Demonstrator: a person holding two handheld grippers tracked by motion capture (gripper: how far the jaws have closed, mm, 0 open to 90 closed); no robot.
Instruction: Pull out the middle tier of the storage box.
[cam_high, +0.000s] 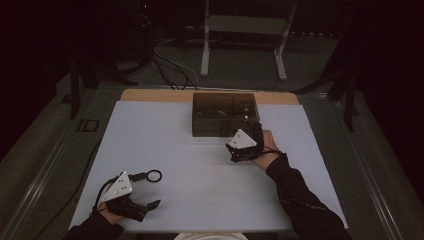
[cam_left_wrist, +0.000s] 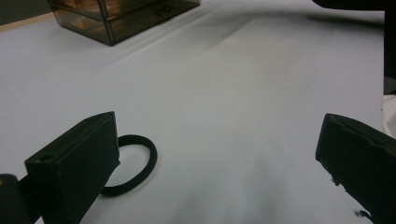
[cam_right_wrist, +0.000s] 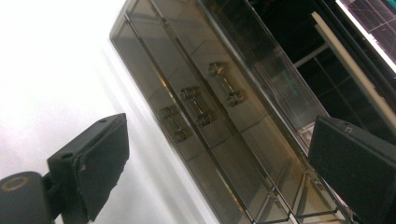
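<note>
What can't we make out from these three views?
- Black ring: left gripper view, its near side hidden behind that gripper's own jaw, so contact is unclear.
- Smoked drawer box: high view, contents lost behind dark tinted walls.
- Drawer box's lower end: right gripper view, cut off by the bottom edge and the jaw.
- Right gripper: high view, too dark and small to judge its opening.

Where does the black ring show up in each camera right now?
High view: the black ring lies on the white table top, lower left, beside the left claw.
Left gripper view: the ring lies at lower left, partly behind the left-hand jaw.
Right gripper view: no ring here.
Shared landmark: the smoky drawer box.
</note>
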